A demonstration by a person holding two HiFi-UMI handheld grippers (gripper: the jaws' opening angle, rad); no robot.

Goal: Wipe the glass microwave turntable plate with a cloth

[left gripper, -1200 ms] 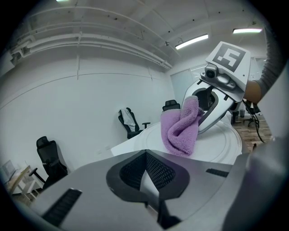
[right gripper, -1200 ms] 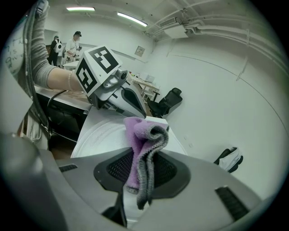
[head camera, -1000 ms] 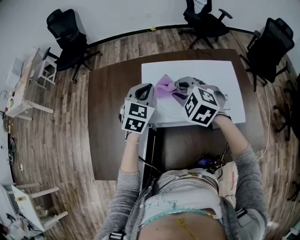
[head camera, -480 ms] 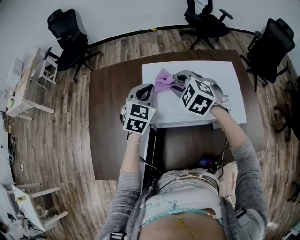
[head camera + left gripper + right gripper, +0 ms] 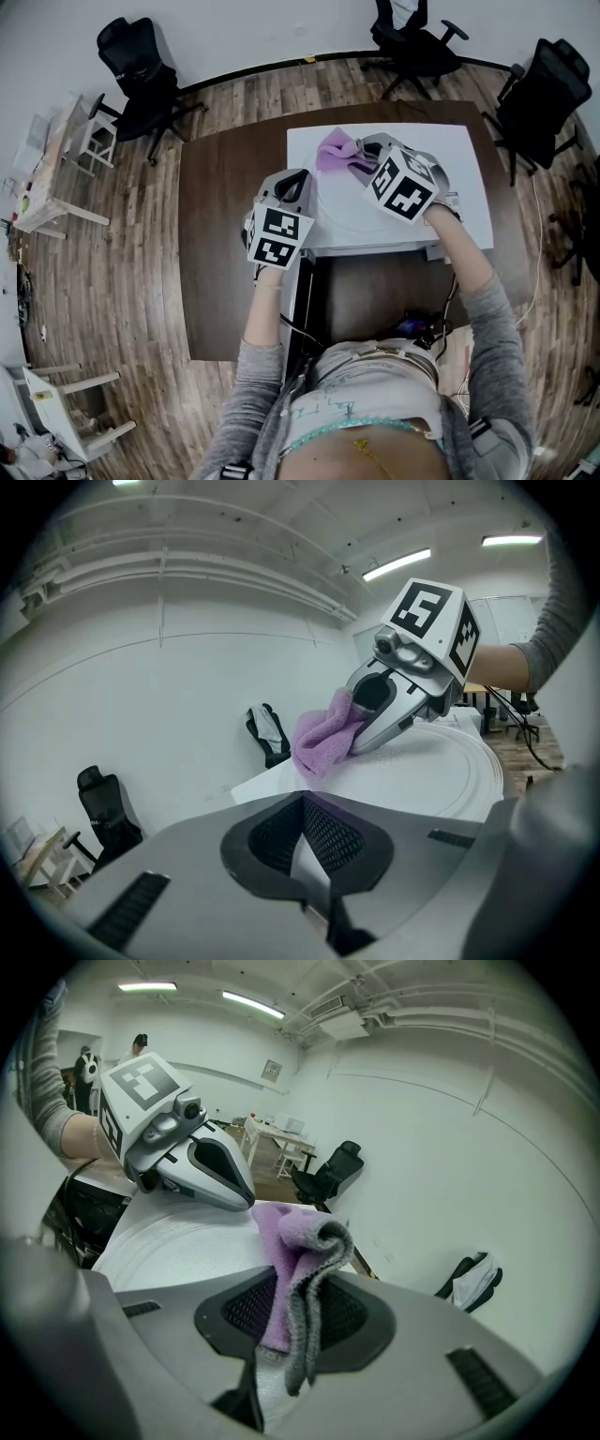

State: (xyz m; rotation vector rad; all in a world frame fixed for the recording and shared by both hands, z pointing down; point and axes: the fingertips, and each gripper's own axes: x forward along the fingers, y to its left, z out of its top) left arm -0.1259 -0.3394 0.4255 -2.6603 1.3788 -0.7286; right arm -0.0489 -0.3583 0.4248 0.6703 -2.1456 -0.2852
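One left gripper (image 5: 289, 187), one right gripper (image 5: 367, 155), one cloth (image 5: 333, 152), one glass plate (image 5: 352, 214), one table (image 5: 225, 234), one mat (image 5: 455, 150), three chairs (image 5: 141, 80) (image 5: 410, 37) (image 5: 539, 94).

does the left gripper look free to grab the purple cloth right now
Probably not: the left gripper is shut on the plate rim, and the cloth is clamped in the right gripper on the plate's far side.

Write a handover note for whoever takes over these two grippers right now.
Left gripper: appears shut on the left rim of the glass plate, steadying it.
Right gripper: shut on the purple cloth, which rests at the plate's far edge.
The plate lies flat on the white mat on the brown table.
Done: cloth is on the glass; how much is clean cannot be told.
Left: wipe the rest, then release both.
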